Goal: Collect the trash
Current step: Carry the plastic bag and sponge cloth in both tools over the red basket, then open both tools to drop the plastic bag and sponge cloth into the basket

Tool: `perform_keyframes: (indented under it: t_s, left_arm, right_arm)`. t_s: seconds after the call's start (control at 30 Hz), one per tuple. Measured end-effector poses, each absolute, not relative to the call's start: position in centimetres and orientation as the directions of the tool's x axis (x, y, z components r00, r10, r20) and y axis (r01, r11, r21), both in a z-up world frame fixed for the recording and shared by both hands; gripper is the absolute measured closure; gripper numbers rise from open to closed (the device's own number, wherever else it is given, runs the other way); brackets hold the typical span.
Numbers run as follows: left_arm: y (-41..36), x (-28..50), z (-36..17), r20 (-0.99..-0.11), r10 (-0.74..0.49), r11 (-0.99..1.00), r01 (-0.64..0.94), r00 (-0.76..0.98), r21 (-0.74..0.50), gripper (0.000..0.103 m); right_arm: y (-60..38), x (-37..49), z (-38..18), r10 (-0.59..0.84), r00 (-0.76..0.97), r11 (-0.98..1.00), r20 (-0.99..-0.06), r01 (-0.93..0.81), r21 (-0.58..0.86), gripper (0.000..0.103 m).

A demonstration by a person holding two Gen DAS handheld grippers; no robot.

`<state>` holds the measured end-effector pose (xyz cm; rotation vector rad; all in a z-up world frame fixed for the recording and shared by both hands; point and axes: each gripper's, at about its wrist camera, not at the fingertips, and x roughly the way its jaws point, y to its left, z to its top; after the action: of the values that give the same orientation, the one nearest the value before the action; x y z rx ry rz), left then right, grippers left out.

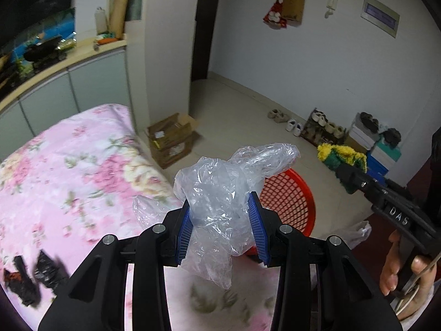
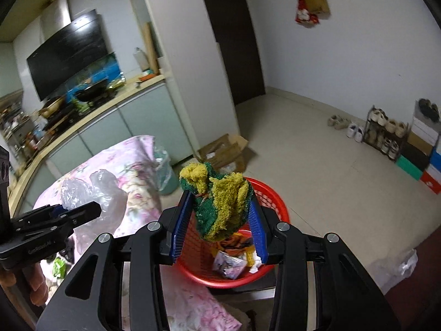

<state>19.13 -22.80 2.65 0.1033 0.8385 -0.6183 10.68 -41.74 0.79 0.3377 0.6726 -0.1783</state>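
Observation:
My left gripper (image 1: 222, 226) is shut on a crumpled clear plastic bag (image 1: 220, 190), held above the edge of the floral-covered table (image 1: 69, 171). It also shows in the right wrist view (image 2: 74, 209) with the bag (image 2: 91, 190). My right gripper (image 2: 220, 226) is shut on a green and yellow fuzzy cloth (image 2: 223, 201), held over the red mesh basket (image 2: 275, 201). The basket (image 1: 289, 193) holds several wrappers (image 2: 231, 262). The cloth shows in the left wrist view (image 1: 341, 157) at the tip of the right gripper.
Black scraps (image 1: 30, 278) lie on the table's left. A green wrapper (image 2: 59, 267) lies on the table. A cardboard box (image 1: 172, 138) and a shoe rack (image 1: 322, 129) stand on the floor. A kitchen counter (image 1: 55, 66) runs behind. A plastic bag (image 2: 397, 267) lies on the floor at right.

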Motion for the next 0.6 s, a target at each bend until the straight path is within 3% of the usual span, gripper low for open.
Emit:
perform_keyframes:
  t_s: [0.6]
  left_arm:
    - [-30.5,23.0,-3.8,-0.804,-0.451,0.800,0.575,0.389,-0.171,0.063]
  right_arm:
    - [-44.6,13.1,-4.2,-0.072,0.666,0.888,-0.742,0.381,0.256,0.062]
